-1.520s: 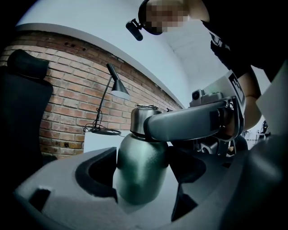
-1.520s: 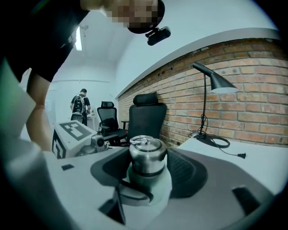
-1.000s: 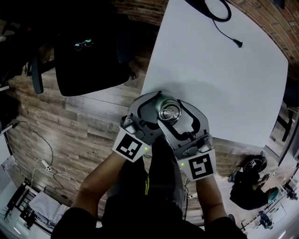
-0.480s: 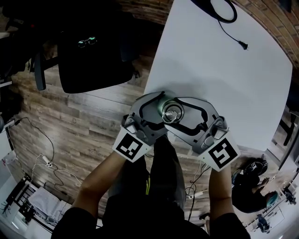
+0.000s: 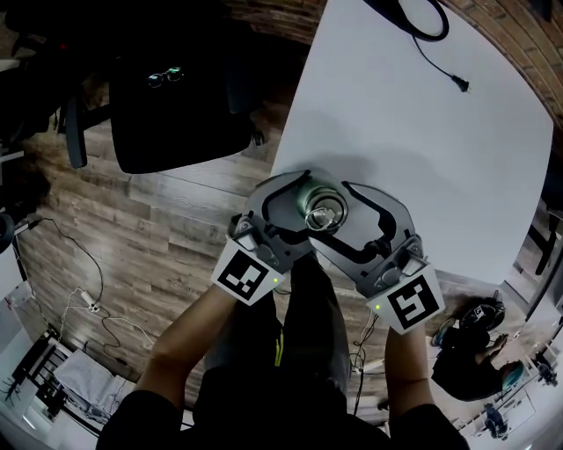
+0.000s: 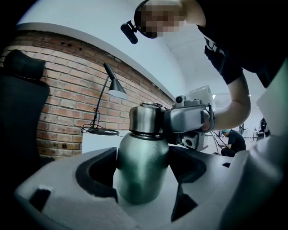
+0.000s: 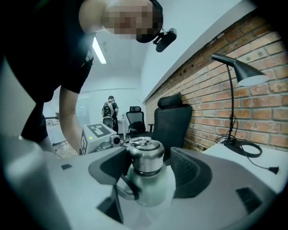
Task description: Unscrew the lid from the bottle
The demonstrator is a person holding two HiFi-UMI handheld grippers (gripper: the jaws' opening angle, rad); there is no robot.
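Note:
A steel bottle (image 5: 321,211) stands upright at the white table's near corner, and my left gripper (image 5: 299,204) is shut on its green-grey body (image 6: 143,166). The shiny lid (image 6: 145,119) with its ring handle sits on the neck. My right gripper (image 5: 339,215) reaches in from the right at lid height. Its jaws have just been opening. The lid (image 7: 145,155) is between them, with a gap showing at the right pad. In the left gripper view the right gripper (image 6: 189,119) is beside the lid.
The white table (image 5: 422,132) stretches away behind the bottle, with a lamp base and cable (image 5: 413,18) at its far end. A black office chair (image 5: 167,114) stands on the wooden floor to the left. Another person (image 5: 466,352) is at the lower right.
My right gripper swung out to the right around the lid, then came partly back. Its jaws now stand wider. The left gripper and the bottle have stayed put.

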